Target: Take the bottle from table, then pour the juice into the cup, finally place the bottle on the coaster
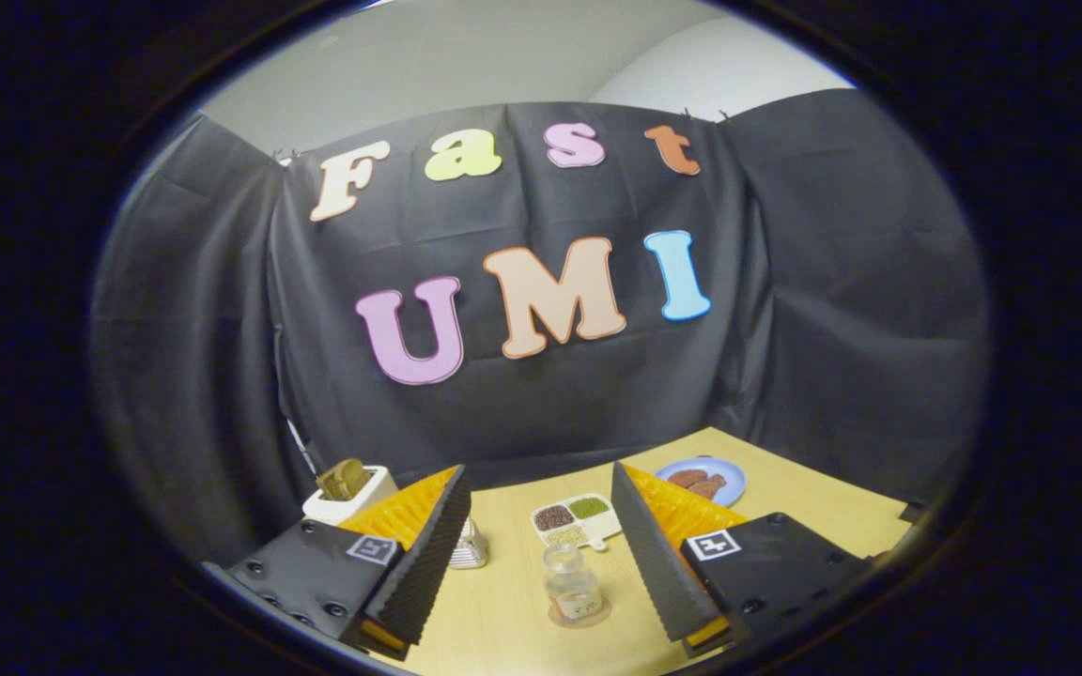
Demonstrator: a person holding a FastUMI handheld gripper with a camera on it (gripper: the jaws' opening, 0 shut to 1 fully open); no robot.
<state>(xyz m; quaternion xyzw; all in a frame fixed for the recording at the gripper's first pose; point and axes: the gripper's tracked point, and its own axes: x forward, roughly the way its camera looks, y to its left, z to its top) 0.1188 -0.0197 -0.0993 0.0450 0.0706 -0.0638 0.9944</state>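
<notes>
Around the one bottle (572,584) on its one coaster (579,617), I count one glass cup (468,546), one divided tray (576,520) (three fillings), one blue plate (703,480), one white box (350,496).

Clear glossy bottle (572,584), matt wooden table (503,601)

**Bottle upright on its coaster**

The small clear bottle (572,583) stands upright on the wooden table, resting on a round, see-through coaster (580,615). It has a wide neck and a pale label. A ribbed clear glass cup (468,546) stands apart, partly hidden.
</notes>
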